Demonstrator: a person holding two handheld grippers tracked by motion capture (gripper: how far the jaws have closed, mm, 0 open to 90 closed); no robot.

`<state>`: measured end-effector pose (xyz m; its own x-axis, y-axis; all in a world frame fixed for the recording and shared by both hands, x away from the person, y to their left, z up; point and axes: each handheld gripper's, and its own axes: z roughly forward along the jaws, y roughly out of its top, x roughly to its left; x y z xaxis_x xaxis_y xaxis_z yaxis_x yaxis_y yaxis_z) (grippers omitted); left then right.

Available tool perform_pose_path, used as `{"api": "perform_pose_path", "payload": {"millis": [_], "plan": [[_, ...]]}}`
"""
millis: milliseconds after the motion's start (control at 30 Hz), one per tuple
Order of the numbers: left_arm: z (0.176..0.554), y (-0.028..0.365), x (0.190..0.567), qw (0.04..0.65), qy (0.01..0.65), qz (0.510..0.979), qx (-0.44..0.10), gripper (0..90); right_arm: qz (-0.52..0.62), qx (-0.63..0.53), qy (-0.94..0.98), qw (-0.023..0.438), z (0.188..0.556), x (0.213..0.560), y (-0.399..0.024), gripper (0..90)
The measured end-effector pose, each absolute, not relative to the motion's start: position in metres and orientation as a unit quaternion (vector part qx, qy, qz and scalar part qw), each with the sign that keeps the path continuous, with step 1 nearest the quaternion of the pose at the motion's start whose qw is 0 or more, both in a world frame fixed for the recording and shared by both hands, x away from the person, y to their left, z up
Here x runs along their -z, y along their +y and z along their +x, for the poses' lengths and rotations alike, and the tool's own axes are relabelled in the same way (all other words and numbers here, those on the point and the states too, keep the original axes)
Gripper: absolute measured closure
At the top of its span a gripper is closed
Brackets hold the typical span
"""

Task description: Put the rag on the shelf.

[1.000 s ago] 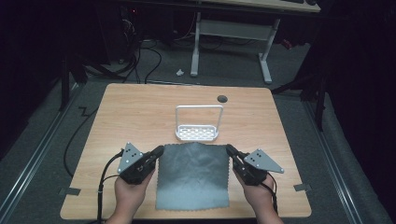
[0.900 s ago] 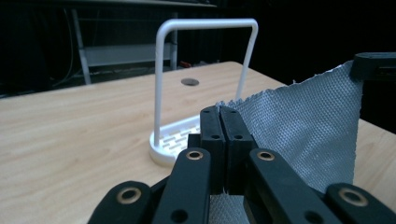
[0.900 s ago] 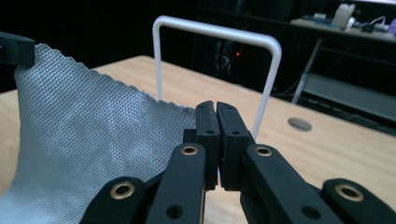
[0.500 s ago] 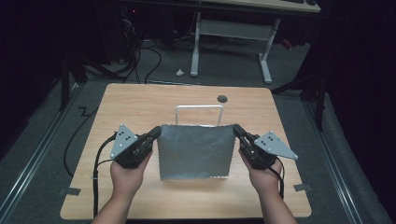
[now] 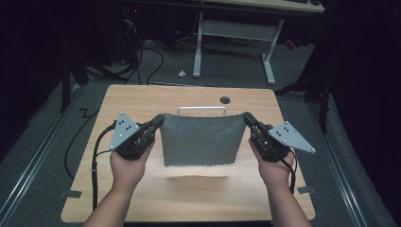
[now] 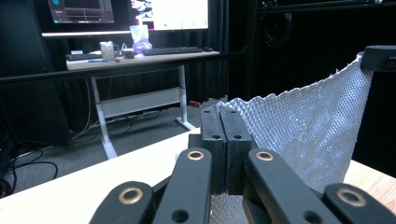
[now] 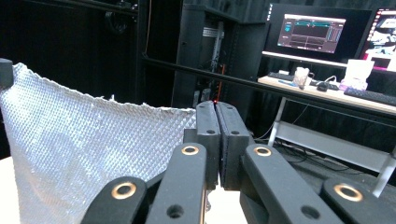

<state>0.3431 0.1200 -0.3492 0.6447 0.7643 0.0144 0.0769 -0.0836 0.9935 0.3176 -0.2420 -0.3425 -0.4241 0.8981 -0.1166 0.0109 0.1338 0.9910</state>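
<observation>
Cloth hanging in the air between the two claws, pinched at its two upper corners, lower edge dangling clear above the table. Left claw clamping shut on the left upper corner; in the left gripper view, the jaws pressing together with the weave bunching out just to the right of the tips. Sagging a little along the top edge between the claws. Right claw likewise gripping the opposite corner, jaws meeting tight in the right gripper view, fabric spreading away to the left of them.

Likely trouble: holding so little of each corner, risking one corner slipping free on any sharp tug apart, leaving the cloth swinging from a single claw. Pulling unevenly, twisting the sheet and spoiling any neat fold or lay-down. Lowering carelessly, letting the loose hem snag on the white wire rack just behind the cloth, or crumpling under itself on the table.
</observation>
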Motion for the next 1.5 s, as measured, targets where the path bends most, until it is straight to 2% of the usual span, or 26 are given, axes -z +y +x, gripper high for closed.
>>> {"api": "perform_pose_path", "payload": {"millis": [267, 800, 1200, 1400, 1500], "plan": [[0.360, 0.117, 0.347, 0.587, 0.312, 0.685, -0.298, 89.5, 0.357, -0.549, 0.638, 0.406, 0.329, 0.338, -0.241, 89.6], [0.423, 0.110, 0.324, 0.549, 0.314, 0.689, -0.355, 89.5, 0.362, -0.546, 0.637, 0.406, 0.385, 0.312, -0.231, 89.7], [0.469, 0.101, 0.332, 0.536, 0.331, 0.699, -0.339, 89.4, 0.388, -0.525, 0.642, 0.402, 0.445, 0.327, -0.235, 89.7], [0.484, 0.098, 0.343, 0.512, 0.335, 0.718, -0.332, 89.4, 0.393, -0.505, 0.655, 0.401, 0.460, 0.338, -0.237, 89.7], [0.495, 0.096, 0.356, 0.501, 0.345, 0.732, -0.307, 89.2, 0.399, -0.485, 0.666, 0.402, 0.471, 0.347, -0.235, 89.7]]}}
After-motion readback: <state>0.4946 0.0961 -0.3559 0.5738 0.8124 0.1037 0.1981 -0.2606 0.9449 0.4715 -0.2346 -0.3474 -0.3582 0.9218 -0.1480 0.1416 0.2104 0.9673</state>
